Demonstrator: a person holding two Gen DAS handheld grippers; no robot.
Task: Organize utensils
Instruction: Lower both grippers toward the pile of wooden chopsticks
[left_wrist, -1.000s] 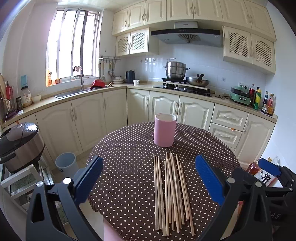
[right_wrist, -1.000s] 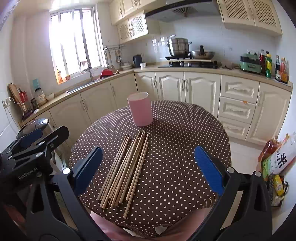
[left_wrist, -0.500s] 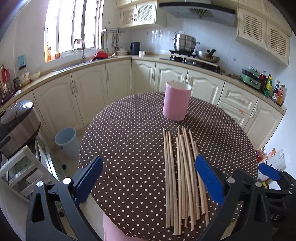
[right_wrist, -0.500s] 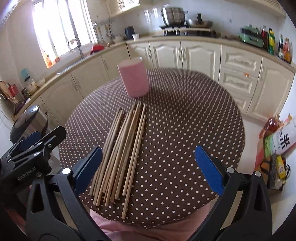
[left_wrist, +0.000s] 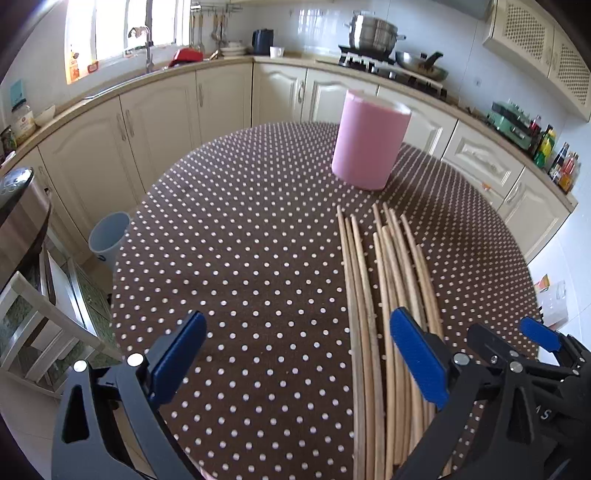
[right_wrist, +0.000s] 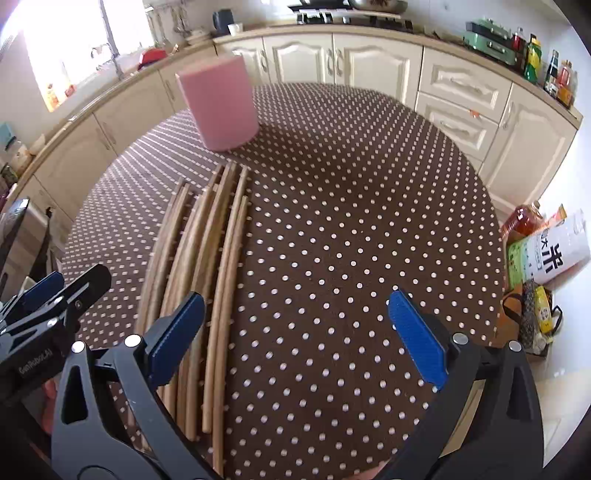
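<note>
On a round bench (left_wrist: 240, 258) covered in brown polka-dot cloth, a bundle of wooden chopsticks (left_wrist: 384, 295) lies flat, lengthwise toward a pink cup (left_wrist: 369, 144) standing upright just beyond their far tips. The left gripper (left_wrist: 295, 354) hovers low over the cloth with jaws spread wide and nothing held; the chopsticks run beneath its right finger, mostly outside the gap. The right gripper (right_wrist: 291, 332) is likewise released and empty, its left finger over the chopsticks (right_wrist: 207, 258), the rest of its gap over bare cloth. The cup (right_wrist: 221, 107) stands ahead and to the left in the right wrist view. The two grippers sit side by side.
</note>
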